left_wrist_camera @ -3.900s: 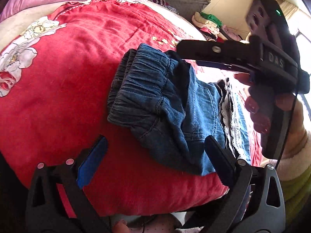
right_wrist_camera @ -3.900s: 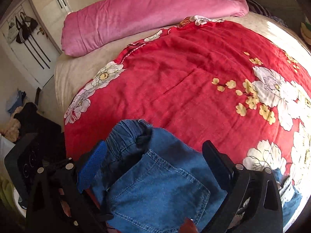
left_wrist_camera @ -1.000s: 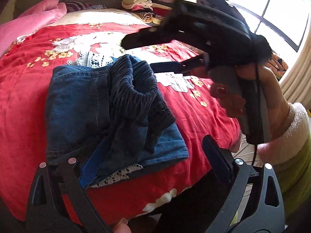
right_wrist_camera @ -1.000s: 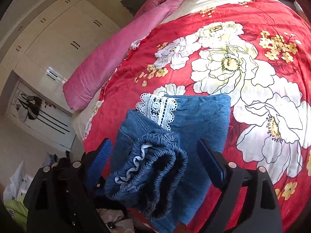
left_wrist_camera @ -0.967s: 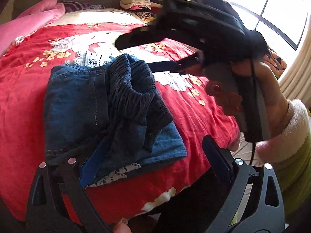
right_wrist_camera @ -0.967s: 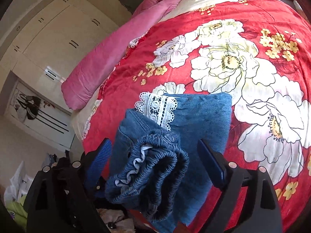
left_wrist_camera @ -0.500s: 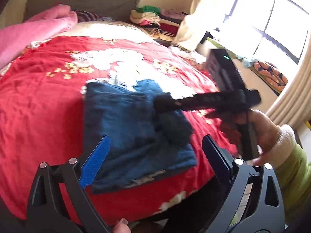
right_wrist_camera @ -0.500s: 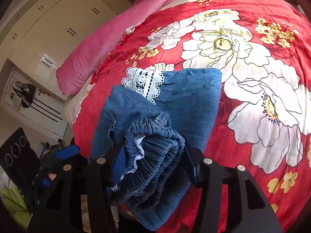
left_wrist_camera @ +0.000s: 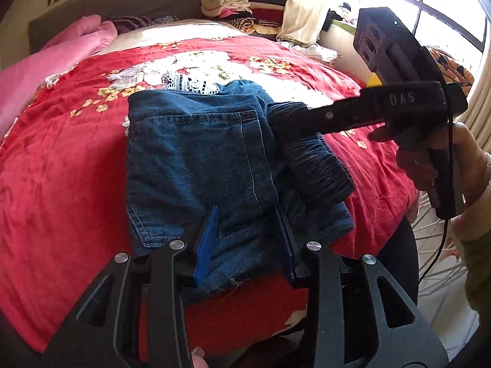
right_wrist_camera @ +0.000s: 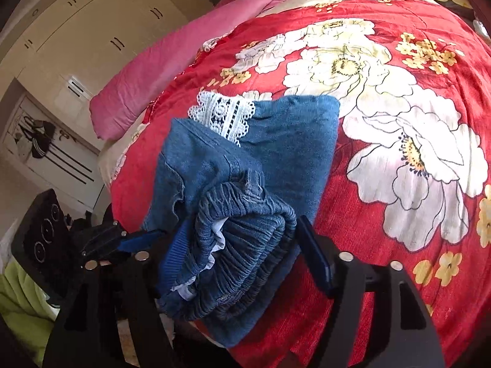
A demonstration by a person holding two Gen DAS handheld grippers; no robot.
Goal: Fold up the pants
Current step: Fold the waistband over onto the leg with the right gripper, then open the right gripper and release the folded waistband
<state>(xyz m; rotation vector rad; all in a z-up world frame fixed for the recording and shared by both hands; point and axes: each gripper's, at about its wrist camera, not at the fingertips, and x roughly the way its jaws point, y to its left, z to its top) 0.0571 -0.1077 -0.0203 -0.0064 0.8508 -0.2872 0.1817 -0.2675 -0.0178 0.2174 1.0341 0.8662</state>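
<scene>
Since a second ago the left gripper (left_wrist_camera: 247, 239) has dropped onto the near hem of the folded jeans (left_wrist_camera: 196, 159), its jaws having just been closing to a narrow gap with a pinch of denim between the blue pads; whether they truly bite I cannot tell. Meanwhile the right gripper (right_wrist_camera: 242, 245), which had squeezed in on the bunched waistband (right_wrist_camera: 242, 233) half a second back, has just been opening again, and its fingers now stand fairly wide on either side of that bundle, with the cloth filling the gap and brushing the pads.

Those jeans lie on the red floral bedspread (left_wrist_camera: 61, 184) near the bed's front edge, folded into a squat block. Its long axis runs from the near hem away toward the white lace trim (right_wrist_camera: 224, 116) at the far end, seen from the left wrist. A stitched back pocket faces up, and the ribbed elastic waistband sits rolled along the right side.

From the left wrist the right gripper's tips are buried in that dark gathered cloth, so their contact is hard to read there. The hand (left_wrist_camera: 435, 153) holding it is cut off at a fuzzy cream cuff. Behind, a pink plush blanket (right_wrist_camera: 172, 61) lies rolled along the far side, and a stack of folded clothes (left_wrist_camera: 233, 3) sits beyond the bed.
</scene>
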